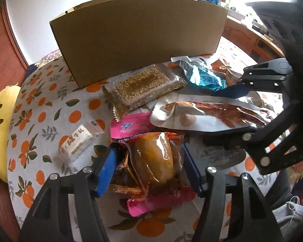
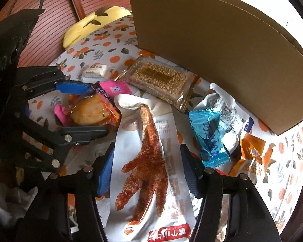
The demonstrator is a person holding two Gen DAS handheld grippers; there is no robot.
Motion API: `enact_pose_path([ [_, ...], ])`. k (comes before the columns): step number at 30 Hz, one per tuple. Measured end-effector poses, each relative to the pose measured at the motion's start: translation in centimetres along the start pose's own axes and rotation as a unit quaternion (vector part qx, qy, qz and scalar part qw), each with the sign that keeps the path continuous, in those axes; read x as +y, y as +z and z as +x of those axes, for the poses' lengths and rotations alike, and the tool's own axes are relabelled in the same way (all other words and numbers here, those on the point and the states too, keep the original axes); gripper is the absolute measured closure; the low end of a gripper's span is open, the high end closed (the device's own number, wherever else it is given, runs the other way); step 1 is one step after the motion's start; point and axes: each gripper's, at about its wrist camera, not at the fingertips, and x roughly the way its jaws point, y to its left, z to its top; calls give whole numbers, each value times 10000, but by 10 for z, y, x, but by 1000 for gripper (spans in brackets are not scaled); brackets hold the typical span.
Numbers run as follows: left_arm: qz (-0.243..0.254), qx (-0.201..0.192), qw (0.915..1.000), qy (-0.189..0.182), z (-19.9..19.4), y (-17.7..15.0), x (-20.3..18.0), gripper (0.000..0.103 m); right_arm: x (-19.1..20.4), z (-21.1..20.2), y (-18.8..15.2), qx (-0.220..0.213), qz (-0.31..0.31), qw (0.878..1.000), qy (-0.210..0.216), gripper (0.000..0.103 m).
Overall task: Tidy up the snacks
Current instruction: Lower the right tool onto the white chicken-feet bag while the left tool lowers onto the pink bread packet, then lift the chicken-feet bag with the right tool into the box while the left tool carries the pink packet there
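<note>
My left gripper [image 1: 149, 161] is open, its blue pads either side of a clear-orange packet with a yellow snack [image 1: 155, 157] that lies on a pink packet [image 1: 131, 125]; it also shows in the right wrist view [image 2: 86, 111]. My right gripper [image 2: 147, 169] is open astride a white chicken-foot packet [image 2: 149, 161], seen in the left wrist view [image 1: 202, 113]. A sesame bar [image 1: 143, 84], a teal packet [image 2: 208, 135] and a small white candy [image 1: 74, 143] lie nearby. A cardboard box [image 1: 139, 34] stands behind them.
The table has a cloth printed with oranges [image 1: 40, 109]. A yellow cushion [image 1: 0, 125] sits at its left edge. An orange packet [image 2: 250, 151] and a white printed packet [image 2: 228, 109] lie near the box's right end. A wooden cabinet [image 1: 246, 36] stands beyond.
</note>
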Motion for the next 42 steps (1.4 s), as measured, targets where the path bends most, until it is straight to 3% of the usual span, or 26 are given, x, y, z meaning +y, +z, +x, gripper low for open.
enact_pose_path([
  [5,2,-84,10000,32,-7,-3,-2,56,0,11,4,72,-16,10000,24,35],
  [8,-36,-100,9999,-14,-11,-7,-2,57,3,14,6,109,-104,9999,-39,34],
  [12,-103,-162,9998,-25,-15,-12,-3,59,4,11,4,59,-71,9999,-138,40],
  [14,-171,-243,9995,-51,-20,-13,-2,63,5,3,3,-67,-89,9997,-236,49],
  [16,-252,-297,9992,-116,-26,-16,-1,63,6,-6,3,-144,-27,9996,-237,58],
  [19,-292,-358,9989,-111,-31,-19,-2,64,12,-15,-2,-193,-95,9994,-287,61],
  [29,-516,-701,9961,-166,-59,-24,-6,64,16,-56,-18,-607,138,9977,-269,61],
  [42,-595,-1246,9904,-86,-103,-5,-10,64,0,-109,-23,-1116,375,9923,-374,61],
])
